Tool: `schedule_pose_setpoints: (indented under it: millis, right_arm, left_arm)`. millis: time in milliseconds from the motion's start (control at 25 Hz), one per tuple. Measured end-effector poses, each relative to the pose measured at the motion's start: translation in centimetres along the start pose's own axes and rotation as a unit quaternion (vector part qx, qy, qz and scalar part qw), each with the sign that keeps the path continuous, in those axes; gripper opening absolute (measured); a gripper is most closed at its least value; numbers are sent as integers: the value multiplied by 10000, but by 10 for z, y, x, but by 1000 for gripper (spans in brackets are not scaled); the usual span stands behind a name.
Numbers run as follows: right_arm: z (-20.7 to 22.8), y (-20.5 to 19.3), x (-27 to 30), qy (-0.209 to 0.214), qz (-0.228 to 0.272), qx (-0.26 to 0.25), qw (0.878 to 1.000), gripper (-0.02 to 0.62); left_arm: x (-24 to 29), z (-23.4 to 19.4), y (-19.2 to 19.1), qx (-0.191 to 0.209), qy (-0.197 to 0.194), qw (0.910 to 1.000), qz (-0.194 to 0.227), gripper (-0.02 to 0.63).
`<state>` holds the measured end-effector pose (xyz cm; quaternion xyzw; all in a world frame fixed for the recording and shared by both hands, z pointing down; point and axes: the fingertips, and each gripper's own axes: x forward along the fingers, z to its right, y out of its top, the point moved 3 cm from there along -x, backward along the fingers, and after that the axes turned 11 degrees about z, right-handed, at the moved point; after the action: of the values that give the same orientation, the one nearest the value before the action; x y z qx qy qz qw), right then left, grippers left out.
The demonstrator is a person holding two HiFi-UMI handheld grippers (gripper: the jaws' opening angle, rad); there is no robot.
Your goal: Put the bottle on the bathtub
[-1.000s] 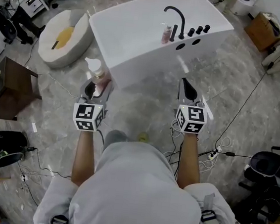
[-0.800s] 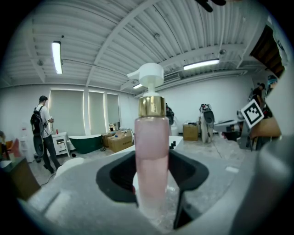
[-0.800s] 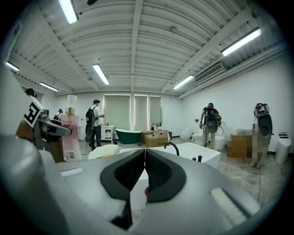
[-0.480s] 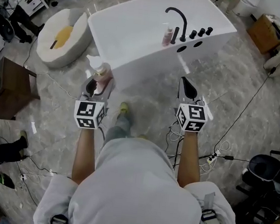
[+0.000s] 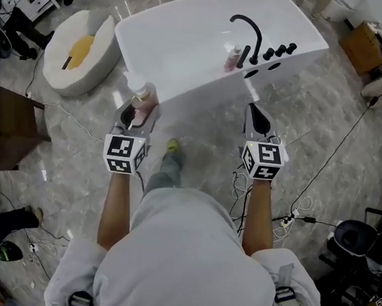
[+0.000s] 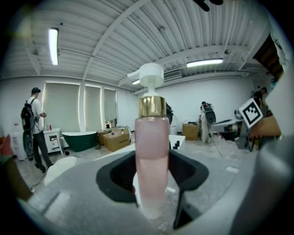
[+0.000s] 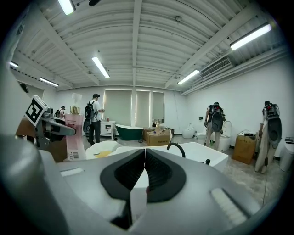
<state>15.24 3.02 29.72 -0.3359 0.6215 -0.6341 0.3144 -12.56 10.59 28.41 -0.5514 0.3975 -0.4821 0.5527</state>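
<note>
L gripper [image 5: 133, 112] is pinching the bottle [image 5: 142, 96] low on its pink body, one pad on each side, so it's carried and not set down. The bottle's long axis is upright, w/ the white pump on top and the base down btw the jaws. That's already the right way up for standing on a ledge. R gripper [image 5: 257, 118] has its jaws pressed together w/ nothing btw them. It rides alongside, well apart from the bottle.

The relation that counts: the bathtub [image 5: 184, 90] lies straight ahead of both grippers. In the head view the bottle sits against the near wall, close to the bathtub's left corner, on the person's side. I can't tell from above how much gap is left.

The flat deck w/ the black faucet [image 5: 248, 33] and a small flask [image 5: 233, 57] is toward the right end, ahead of the R gripper. So R is nearer the deck, but L has the load.

My guess is L goes fwd and over the rim, or across to the right toward that deck. The base needs to land flat before the jaws spread. A tall bottle on a narrow rim could tip.
</note>
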Motion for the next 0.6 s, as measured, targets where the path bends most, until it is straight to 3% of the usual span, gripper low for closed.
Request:
schedule_pose_setpoints:
  millis: [600]
  right_arm:
    - [3,-8,211,-56,-478,-169,9987,3]
  left_arm:
    - [186,-139,-15,-114,-792,9963,-318,210]
